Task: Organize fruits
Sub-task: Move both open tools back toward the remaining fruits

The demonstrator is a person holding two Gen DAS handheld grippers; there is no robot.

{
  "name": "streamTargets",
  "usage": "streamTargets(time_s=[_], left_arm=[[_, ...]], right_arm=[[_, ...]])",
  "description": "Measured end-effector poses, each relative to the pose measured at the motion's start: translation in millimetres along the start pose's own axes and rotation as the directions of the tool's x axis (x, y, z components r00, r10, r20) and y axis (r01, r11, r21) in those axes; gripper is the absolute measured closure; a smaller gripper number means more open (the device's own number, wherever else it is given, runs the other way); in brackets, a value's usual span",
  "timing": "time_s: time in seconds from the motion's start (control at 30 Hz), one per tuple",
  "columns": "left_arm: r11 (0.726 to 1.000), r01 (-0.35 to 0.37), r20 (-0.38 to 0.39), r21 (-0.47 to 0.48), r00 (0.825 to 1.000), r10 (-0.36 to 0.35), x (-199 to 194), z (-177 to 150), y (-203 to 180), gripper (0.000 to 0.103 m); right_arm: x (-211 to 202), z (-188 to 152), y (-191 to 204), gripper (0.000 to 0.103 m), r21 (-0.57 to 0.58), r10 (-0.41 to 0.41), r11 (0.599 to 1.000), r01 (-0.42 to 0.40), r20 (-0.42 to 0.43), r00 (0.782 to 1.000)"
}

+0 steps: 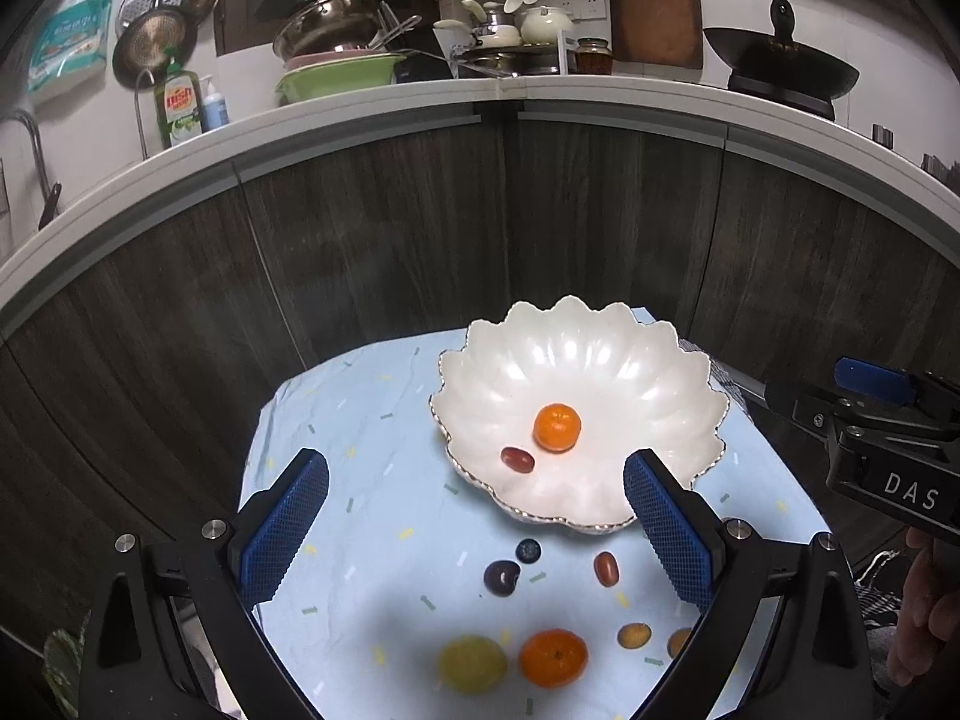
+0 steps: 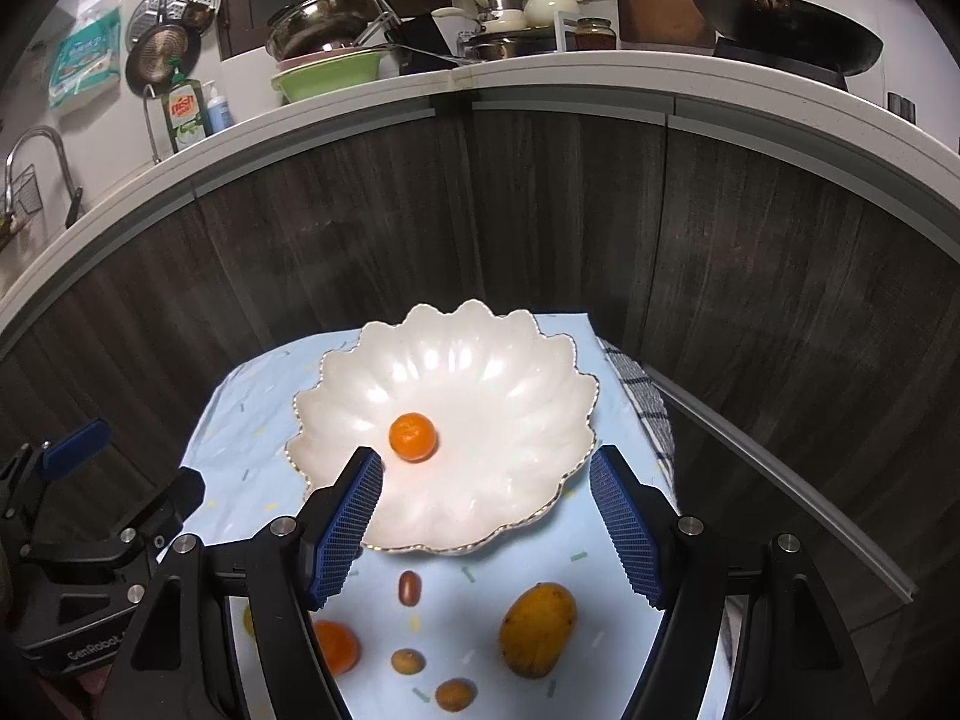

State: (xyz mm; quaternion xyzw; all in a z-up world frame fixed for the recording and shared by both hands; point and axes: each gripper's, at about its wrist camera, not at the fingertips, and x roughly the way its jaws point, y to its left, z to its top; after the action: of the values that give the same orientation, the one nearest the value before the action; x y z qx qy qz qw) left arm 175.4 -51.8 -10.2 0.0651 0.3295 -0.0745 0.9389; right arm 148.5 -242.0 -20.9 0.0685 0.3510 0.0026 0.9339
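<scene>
Fruits: two lay in the scalloped white bowl point(image 1: 600, 360), the rest on the pale blue cloth point(image 1: 360, 420).

The left gripper point(image 1: 476, 519) hung over the cloth with its blue pads wide apart and nothing between them; the right gripper point(image 2: 486, 525) was likewise spread and held nothing, poised over the bowl's near rim. Inside the bowl sat one small orange mandarin point(image 1: 557, 427) and one red grape point(image 1: 518, 459), just beside each other. On the cloth nearer the cameras lay one blueberry point(image 1: 528, 551), one dark plum point(image 1: 501, 578), one more red grape point(image 1: 606, 569), one larger orange point(image 1: 552, 657), one yellow round fruit point(image 1: 471, 663) (blurred), two kumquats point(image 2: 408, 660) point(image 2: 455, 694) and one mango point(image 2: 538, 629).
</scene>
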Motion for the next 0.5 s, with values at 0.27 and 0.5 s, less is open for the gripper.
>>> streamTargets(time_s=[0.27,0.5], left_arm=[[1.000,0.018,0.003,-0.020,1.000,-0.018,-9,-10,3,0.003],[1.000,0.016,-0.005,-0.020,1.000,-0.016,-10,-22,3,0.003]], right_arm=[[-7,-8,6,0.031,-0.012,0.010,1.000,-0.010,0.006,1.000],[-7,-19,11,0.030,-0.028,0.021,0.999,-0.021,-0.006,1.000]])
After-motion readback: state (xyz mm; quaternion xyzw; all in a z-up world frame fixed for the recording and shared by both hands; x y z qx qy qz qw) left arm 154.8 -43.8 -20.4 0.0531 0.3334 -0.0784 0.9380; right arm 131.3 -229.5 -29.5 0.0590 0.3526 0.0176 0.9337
